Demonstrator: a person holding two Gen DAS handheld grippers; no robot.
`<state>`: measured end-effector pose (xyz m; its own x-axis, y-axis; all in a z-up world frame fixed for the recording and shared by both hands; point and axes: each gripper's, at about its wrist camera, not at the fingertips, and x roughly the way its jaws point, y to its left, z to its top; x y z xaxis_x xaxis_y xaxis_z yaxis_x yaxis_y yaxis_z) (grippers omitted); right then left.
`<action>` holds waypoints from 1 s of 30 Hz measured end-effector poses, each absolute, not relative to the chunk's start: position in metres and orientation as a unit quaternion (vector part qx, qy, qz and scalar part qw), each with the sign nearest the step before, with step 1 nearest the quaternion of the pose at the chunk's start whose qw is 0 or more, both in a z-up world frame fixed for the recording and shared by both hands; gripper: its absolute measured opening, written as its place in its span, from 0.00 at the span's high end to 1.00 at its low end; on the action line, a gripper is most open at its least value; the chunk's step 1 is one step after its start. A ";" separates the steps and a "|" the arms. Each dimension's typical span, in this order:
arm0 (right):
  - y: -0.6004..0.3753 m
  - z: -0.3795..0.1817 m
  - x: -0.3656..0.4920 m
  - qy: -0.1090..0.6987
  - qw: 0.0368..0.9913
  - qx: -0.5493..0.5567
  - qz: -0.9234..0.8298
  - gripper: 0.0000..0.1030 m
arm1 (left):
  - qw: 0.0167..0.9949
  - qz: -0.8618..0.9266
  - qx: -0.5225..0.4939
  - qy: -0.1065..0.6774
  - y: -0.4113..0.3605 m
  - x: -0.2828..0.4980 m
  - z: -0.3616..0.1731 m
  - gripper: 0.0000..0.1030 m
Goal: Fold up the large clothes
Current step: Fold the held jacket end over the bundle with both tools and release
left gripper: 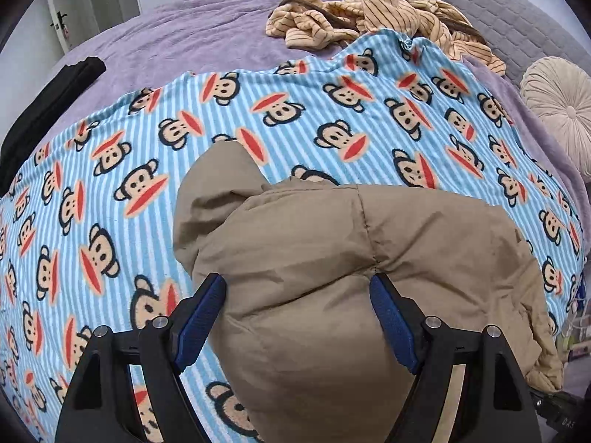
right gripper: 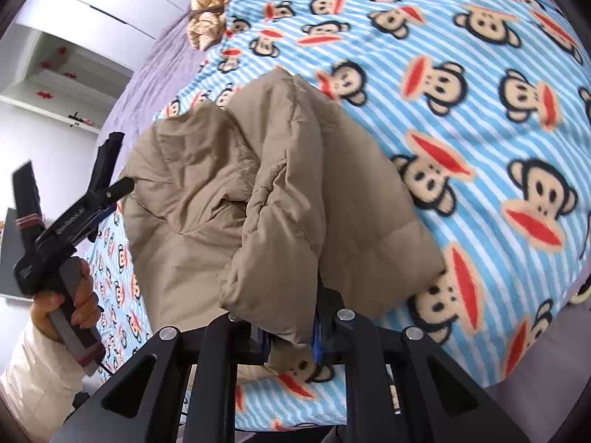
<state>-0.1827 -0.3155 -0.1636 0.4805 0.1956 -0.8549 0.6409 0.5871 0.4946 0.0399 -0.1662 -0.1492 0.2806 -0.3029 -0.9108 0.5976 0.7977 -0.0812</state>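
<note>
A tan puffy jacket [left gripper: 332,258] lies bunched on a blue-striped monkey-print blanket [left gripper: 110,192]. My left gripper [left gripper: 297,295] is open, its blue-padded fingers [left gripper: 201,317] straddling a bulge of the jacket without pinching it. In the right wrist view the jacket [right gripper: 229,184] hangs folded over my right gripper [right gripper: 291,343], whose jaws are close together on a fold of the jacket's edge. The left gripper [right gripper: 110,170] shows at the left of that view, held by a hand beside the jacket.
The blanket [right gripper: 480,129] covers a purple bedspread [left gripper: 177,37]. A striped beige garment [left gripper: 369,11] lies crumpled at the far side. A black item [left gripper: 48,103] lies at the left, a round cushion [left gripper: 561,107] at the right. White cabinets [right gripper: 92,29] stand behind.
</note>
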 end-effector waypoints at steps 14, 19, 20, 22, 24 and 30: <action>-0.356 -0.212 -0.235 0.506 0.677 0.504 -0.179 0.76 | 0.782 -0.297 0.212 0.505 -0.246 0.004 -0.177 0.17; -0.378 -0.172 -0.241 0.485 0.720 0.452 -0.207 0.73 | 0.783 -0.291 0.212 0.508 -0.245 0.005 -0.178 0.16; -0.382 -0.162 -0.242 0.475 0.732 0.443 -0.207 0.73 | 0.784 -0.289 0.212 0.507 -0.245 0.005 -0.178 0.16; -0.390 -0.149 -0.234 0.464 0.749 0.432 -0.191 0.73 | 0.786 -0.284 0.213 0.506 -0.245 0.004 -0.178 0.16; -0.389 -0.143 -0.222 0.469 0.761 0.421 -0.156 0.73 | 0.787 -0.279 0.212 0.508 -0.244 0.004 -0.177 0.16; -0.362 -0.177 -0.178 0.550 0.736 0.385 -0.085 0.73 | 0.789 -0.251 0.205 0.522 -0.237 0.004 -0.166 0.16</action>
